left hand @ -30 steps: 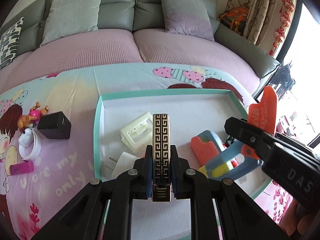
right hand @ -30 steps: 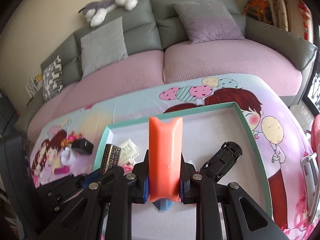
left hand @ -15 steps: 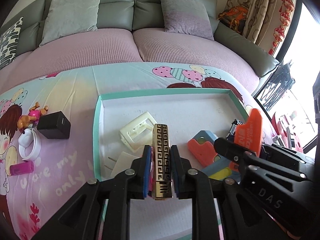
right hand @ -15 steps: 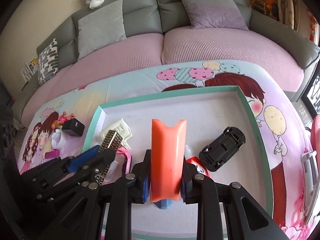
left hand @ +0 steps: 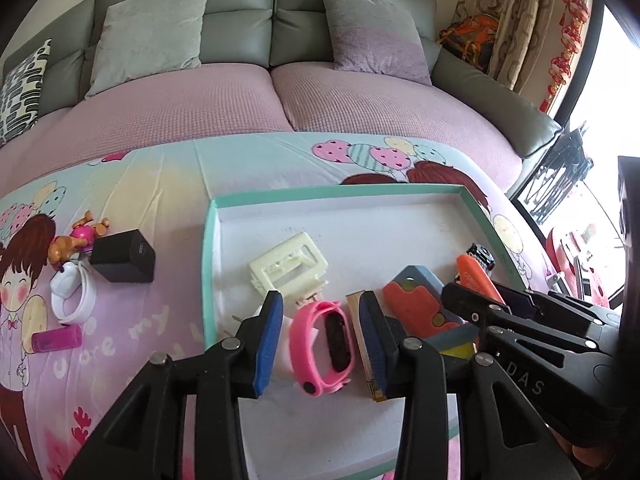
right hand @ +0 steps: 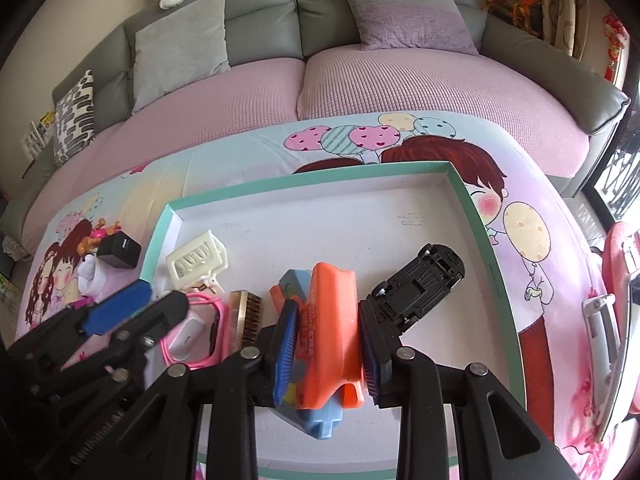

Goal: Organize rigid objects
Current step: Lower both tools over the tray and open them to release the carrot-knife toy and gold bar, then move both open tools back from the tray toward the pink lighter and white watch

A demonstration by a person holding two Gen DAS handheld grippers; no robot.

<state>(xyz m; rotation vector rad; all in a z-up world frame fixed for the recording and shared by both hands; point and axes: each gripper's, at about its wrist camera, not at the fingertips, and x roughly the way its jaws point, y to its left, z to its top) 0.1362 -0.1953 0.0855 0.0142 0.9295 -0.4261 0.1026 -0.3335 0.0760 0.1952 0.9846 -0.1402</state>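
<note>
Both claws letting go inside the tray

The left gripper (left hand: 318, 344) is opening, its patterned bar (left hand: 362, 344) leaning on the right pad beside a pink watch (left hand: 324, 350); the right gripper (right hand: 326, 356) eases off the orange block (right hand: 332, 332) (pads barely clear). Next, I'd guess: withdraw, then fetch the black cube (left hand: 124, 256) outside the tray (left hand: 208, 256).

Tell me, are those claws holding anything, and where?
Nothing firmly: both jaws are opening. The gold bar leans on one pad of the left gripper; the orange piece sits between the right gripper's pads.
</note>
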